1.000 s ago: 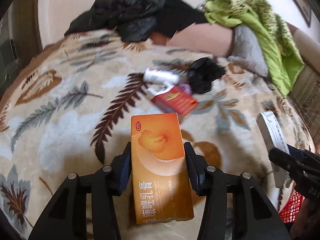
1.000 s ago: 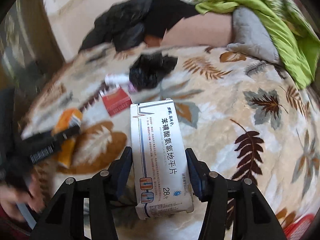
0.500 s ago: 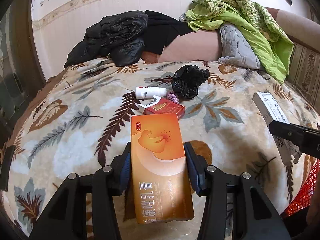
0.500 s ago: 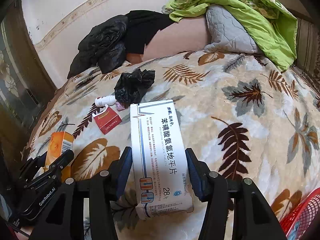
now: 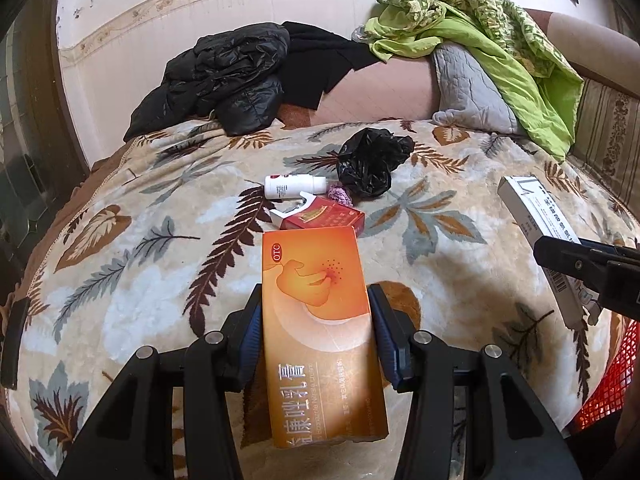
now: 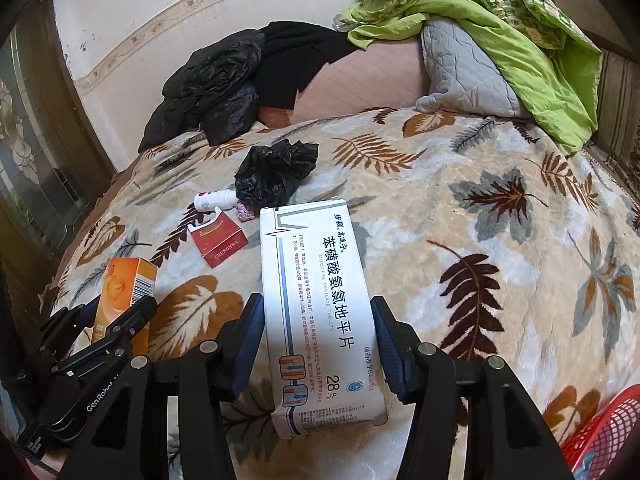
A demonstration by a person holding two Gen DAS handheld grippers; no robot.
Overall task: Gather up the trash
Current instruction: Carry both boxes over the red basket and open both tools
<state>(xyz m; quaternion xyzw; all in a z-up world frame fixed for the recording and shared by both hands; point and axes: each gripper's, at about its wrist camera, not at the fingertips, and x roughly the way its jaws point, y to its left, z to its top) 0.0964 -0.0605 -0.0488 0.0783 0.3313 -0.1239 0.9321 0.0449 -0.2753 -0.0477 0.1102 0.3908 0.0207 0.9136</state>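
Note:
My left gripper [image 5: 316, 312] is shut on an orange medicine box [image 5: 320, 320], held lengthwise above the bed; the same box [image 6: 120, 300] shows at the left of the right wrist view. My right gripper [image 6: 318, 316] is shut on a white medicine box [image 6: 320, 312], seen from the side [image 5: 540, 232] in the left wrist view. On the leaf-patterned blanket [image 5: 140, 240] lie a red cigarette pack [image 5: 324, 220] [image 6: 220, 240], a white bottle [image 5: 294, 186] [image 6: 214, 200], a crumpled black plastic bag [image 5: 370, 162] [image 6: 274, 170] and a small purple scrap [image 5: 340, 194] [image 6: 246, 212].
A red mesh basket [image 5: 608, 380] [image 6: 604, 436] sits at the lower right, off the bed's near edge. Black jackets [image 5: 224, 76], a grey pillow [image 5: 468, 84] and a green quilt [image 5: 500, 48] are piled against the headboard. A dark door frame stands on the left.
Both views have steadied and levelled after a roll; the left gripper shifted slightly with its orange box. Both boxes stay gripped, and the trash on the blanket has not moved.

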